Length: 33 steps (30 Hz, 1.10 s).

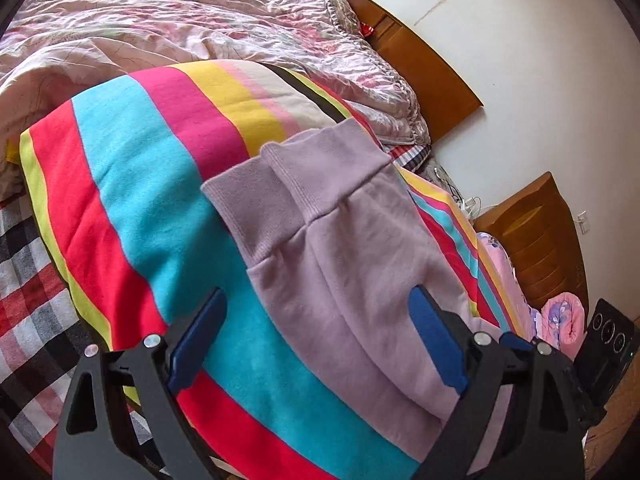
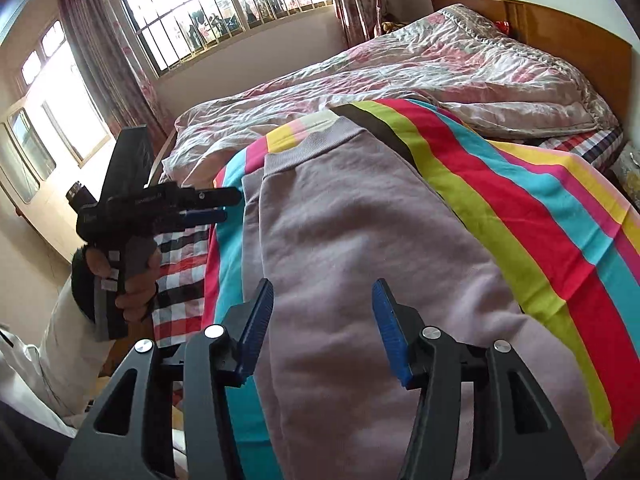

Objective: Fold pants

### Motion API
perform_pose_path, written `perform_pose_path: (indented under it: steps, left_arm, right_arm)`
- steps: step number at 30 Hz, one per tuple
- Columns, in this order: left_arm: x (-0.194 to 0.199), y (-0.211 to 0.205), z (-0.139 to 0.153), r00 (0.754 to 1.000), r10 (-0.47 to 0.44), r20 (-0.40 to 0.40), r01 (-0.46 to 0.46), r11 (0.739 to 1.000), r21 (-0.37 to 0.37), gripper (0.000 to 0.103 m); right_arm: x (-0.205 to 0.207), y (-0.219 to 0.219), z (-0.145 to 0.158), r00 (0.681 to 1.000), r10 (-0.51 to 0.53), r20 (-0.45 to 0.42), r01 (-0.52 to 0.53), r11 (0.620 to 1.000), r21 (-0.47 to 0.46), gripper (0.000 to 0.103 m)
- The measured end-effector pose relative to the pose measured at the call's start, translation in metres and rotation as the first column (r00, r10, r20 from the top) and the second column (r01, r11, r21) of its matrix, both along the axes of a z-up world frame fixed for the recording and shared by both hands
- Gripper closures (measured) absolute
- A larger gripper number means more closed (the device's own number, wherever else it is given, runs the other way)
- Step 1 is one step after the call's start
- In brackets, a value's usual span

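Note:
Pale lilac sweatpants point(image 1: 340, 248) lie folded lengthwise on a rainbow-striped blanket point(image 1: 152, 184), ribbed waistband at the far end. They also show in the right wrist view point(image 2: 340, 248). My left gripper point(image 1: 318, 300) is open and empty, hovering over the pants' near-left edge. My right gripper point(image 2: 322, 290) is open and empty above the pants' near part. The left gripper point(image 2: 230, 205) also shows in the right wrist view, held in a hand left of the pants.
A crumpled pink floral quilt point(image 1: 200, 28) covers the far bed, with a wooden headboard point(image 1: 424, 56) behind. A plaid sheet point(image 1: 28, 292) lies left of the blanket. A wooden nightstand point(image 1: 536, 240) stands right. A window point(image 2: 224, 4) is at the far side.

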<state>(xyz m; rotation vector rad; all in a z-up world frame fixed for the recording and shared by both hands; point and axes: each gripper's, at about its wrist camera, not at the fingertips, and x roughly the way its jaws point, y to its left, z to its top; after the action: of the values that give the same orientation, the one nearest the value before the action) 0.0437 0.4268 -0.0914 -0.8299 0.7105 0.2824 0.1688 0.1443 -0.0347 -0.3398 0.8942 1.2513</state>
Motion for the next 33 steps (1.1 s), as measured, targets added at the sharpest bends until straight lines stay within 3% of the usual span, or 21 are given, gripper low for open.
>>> perform_pose_path:
  steps: [2,7,11,16,21,28,33]
  left_arm:
    - [0.013,-0.004,-0.006,1.000,-0.021,-0.015,0.021,1.000,-0.004,0.023]
    - [0.024,-0.004,-0.016,0.999,-0.005,-0.033,0.005,1.000,-0.005,0.029]
    - [0.029,-0.001,-0.019,0.999,-0.010,-0.038,0.010,1.000,0.004,0.029]
    - [0.024,-0.002,-0.017,1.000,0.008,-0.024,-0.009,1.000,-0.004,0.030]
    - [0.019,-0.001,-0.019,0.999,0.029,-0.026,-0.029,1.000,-0.007,0.037]
    - [0.013,0.006,-0.018,0.997,0.078,-0.013,-0.078,0.994,-0.077,0.040]
    - [0.007,-0.003,0.006,0.994,0.105,0.019,-0.104,0.994,-0.029,0.040]
  right_arm:
    - [-0.023,-0.019,-0.011,0.999,0.006,0.051,-0.004,0.999,-0.038,0.057]
    - [-0.063,-0.040,-0.029,0.990,0.033,0.139,-0.021,0.996,-0.086,0.066]
    - [-0.079,-0.044,-0.040,0.984,0.038,0.173,-0.016,0.991,-0.130,0.069]
    - [-0.083,-0.049,-0.052,0.969,0.011,0.246,0.041,0.978,-0.204,0.080]
    - [-0.084,-0.056,-0.054,0.967,-0.012,0.254,0.061,0.980,-0.188,0.088]
    - [-0.087,-0.058,-0.057,0.970,-0.023,0.241,0.066,0.983,-0.173,0.088]
    - [-0.085,-0.061,-0.057,0.972,-0.033,0.234,0.072,0.984,-0.160,0.088]
